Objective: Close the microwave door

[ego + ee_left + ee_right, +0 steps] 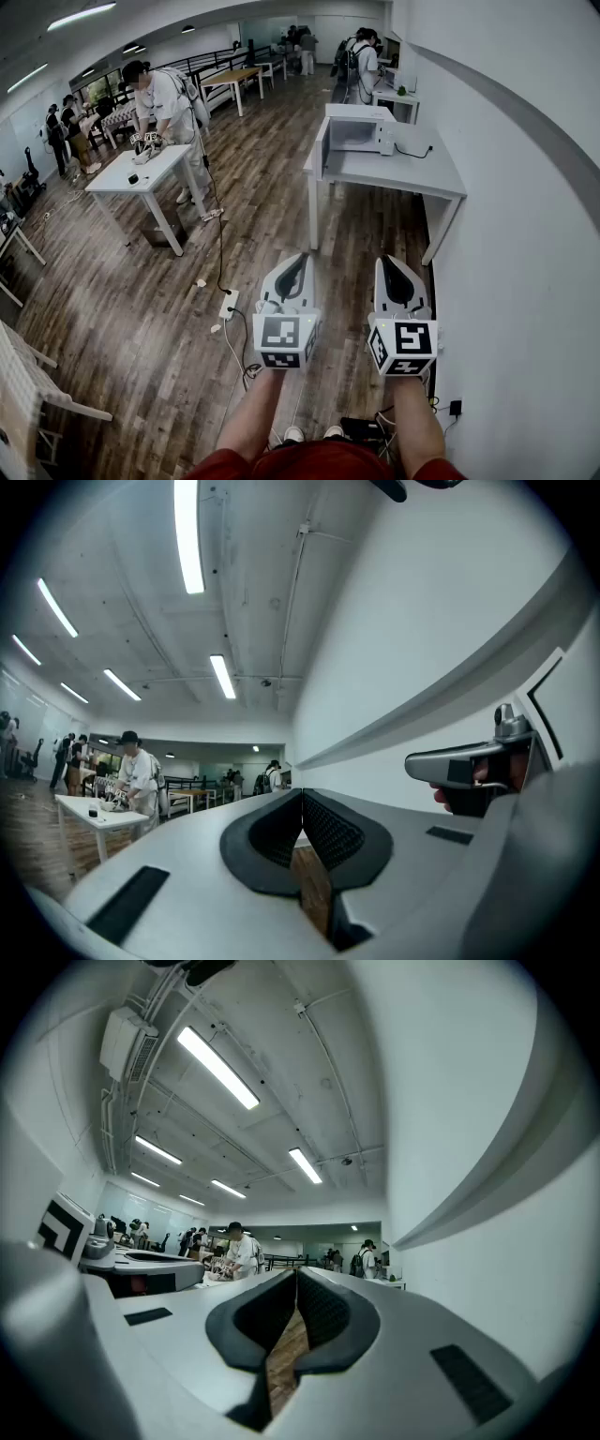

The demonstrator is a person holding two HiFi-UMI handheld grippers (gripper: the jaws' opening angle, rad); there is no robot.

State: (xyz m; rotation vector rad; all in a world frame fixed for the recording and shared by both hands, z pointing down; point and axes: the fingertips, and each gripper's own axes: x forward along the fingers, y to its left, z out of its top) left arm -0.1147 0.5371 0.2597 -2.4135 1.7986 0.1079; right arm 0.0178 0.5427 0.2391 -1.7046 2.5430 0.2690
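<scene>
The white microwave [359, 129] stands on a white table [427, 174] by the right wall, several steps ahead. Its door [324, 146] hangs open at its left side. My left gripper [298, 260] and right gripper [388, 263] are held side by side in front of me, far short of the table, both pointing forward at about level. The left gripper [302, 795] has its jaws shut with nothing between them. The right gripper [296, 1274] is shut and empty too. The microwave is not visible in either gripper view.
A power strip [229, 304] and cables lie on the wooden floor left of my grippers. A person [167, 105] works at another white table [141, 173] to the left. More people and tables are at the far end of the room. A white wall runs along the right.
</scene>
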